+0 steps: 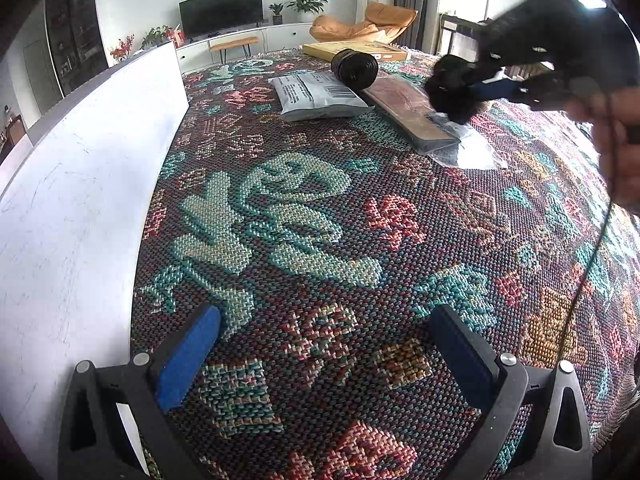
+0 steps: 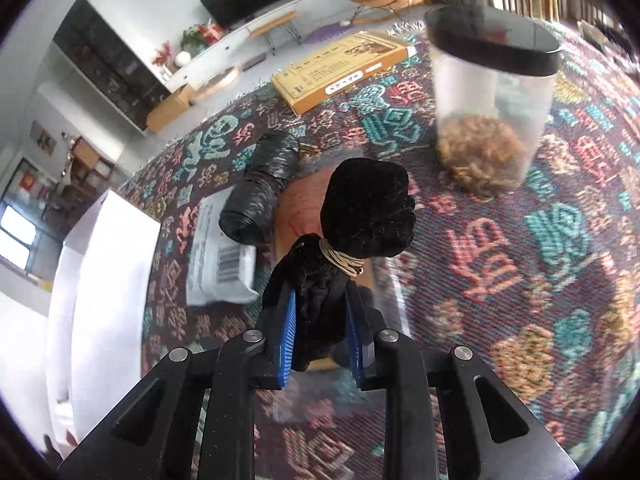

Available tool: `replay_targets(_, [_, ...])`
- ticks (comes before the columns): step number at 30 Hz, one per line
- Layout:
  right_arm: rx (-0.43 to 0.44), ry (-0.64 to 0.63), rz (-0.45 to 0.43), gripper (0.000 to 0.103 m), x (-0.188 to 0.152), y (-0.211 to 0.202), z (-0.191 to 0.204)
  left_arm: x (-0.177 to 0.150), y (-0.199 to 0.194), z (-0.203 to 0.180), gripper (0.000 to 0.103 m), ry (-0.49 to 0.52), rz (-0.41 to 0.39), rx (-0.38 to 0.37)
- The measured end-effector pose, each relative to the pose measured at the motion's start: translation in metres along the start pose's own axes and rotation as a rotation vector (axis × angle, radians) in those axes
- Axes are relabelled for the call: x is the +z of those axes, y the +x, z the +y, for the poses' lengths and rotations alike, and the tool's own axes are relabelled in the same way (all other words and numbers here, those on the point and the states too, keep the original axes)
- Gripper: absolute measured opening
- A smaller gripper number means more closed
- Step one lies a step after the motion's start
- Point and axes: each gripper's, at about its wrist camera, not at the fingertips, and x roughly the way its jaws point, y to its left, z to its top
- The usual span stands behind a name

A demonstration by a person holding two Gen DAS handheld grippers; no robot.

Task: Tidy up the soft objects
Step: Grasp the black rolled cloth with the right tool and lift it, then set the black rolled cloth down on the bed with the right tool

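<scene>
A living room with a television and an orange lounge chair lay behind the patterned woven cloth [image 1: 320, 240] that covered the work surface. The step in hand looked like the carry: the right gripper [image 2: 322, 320] was clamped on the black velvet pouch [image 2: 360, 220], its blue pads pressing the gathered neck below the cord tie, the rounded body jutting beyond the fingertips and clear of the cloth. The next move probably called for choosing a resting place, perhaps near the white box [image 1: 80, 200], and lowering before release. The left gripper [image 1: 320, 344] hovered over bare cloth, fingers apart, empty.
</scene>
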Motion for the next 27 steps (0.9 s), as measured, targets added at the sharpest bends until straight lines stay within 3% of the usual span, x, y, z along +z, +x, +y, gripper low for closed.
replay_targets(3, [-0.075,-0.08,0.044,0.024,-0.013,-0.029,-0.031,0.0,0.0,0.0,0.103,0.001,0.0,0.002])
replay_targets(6, [-0.251,-0.149,0.048,0.025,-0.016,-0.043,-0.071,0.0,-0.001,0.0,0.103,0.001,0.0,0.005])
replay_targets(9, [-0.33,-0.116,-0.021,0.053,-0.011,-0.051,-0.109,0.0,-0.001,0.0,0.103,0.001,0.0,0.005])
replay_targets(10, [-0.365,-0.092,-0.058,0.073,-0.011,-0.057,-0.119,0.0,-0.001,0.0,0.103,0.001,0.0,0.005])
replay_targets(12, [-0.397,0.001,-0.15,0.075,-0.02,-0.079,-0.139,0.0,-0.001,0.0,0.103,0.001,0.0,0.005])
replay_targets(14, [-0.365,0.138,-0.221,0.074,-0.039,-0.097,-0.153,0.0,-0.001,0.0,0.103,0.001,0.0,0.005])
replay_targets(16, [-0.358,0.267,-0.241,0.074,-0.081,-0.107,-0.157,0.0,-0.001,0.0,0.103,0.001,0.0,0.005])
replay_targets(18, [-0.375,0.278,-0.23,0.074,-0.093,-0.108,-0.154,0.0,-0.001,0.0,0.103,0.001,0.0,0.005])
replay_targets(19, [-0.44,0.269,-0.203,0.074,-0.112,-0.105,-0.15,0.0,-0.001,0.0,0.103,0.001,0.0,0.005])
replay_targets(20, [-0.44,0.269,-0.203,0.074,-0.112,-0.105,-0.15,0.0,-0.001,0.0,0.103,0.001,0.0,0.005])
replay_targets(22, [-0.521,0.224,-0.167,0.074,-0.124,-0.096,-0.145,0.0,-0.001,0.0,0.103,0.001,0.0,0.005])
replay_targets(25, [-0.61,0.153,-0.184,0.083,-0.134,-0.087,-0.143,0.0,-0.001,0.0,0.103,0.001,0.0,0.005])
replay_targets(27, [-0.594,0.17,-0.187,0.086,-0.135,-0.088,-0.147,0.0,-0.001,0.0,0.103,0.001,0.0,0.005])
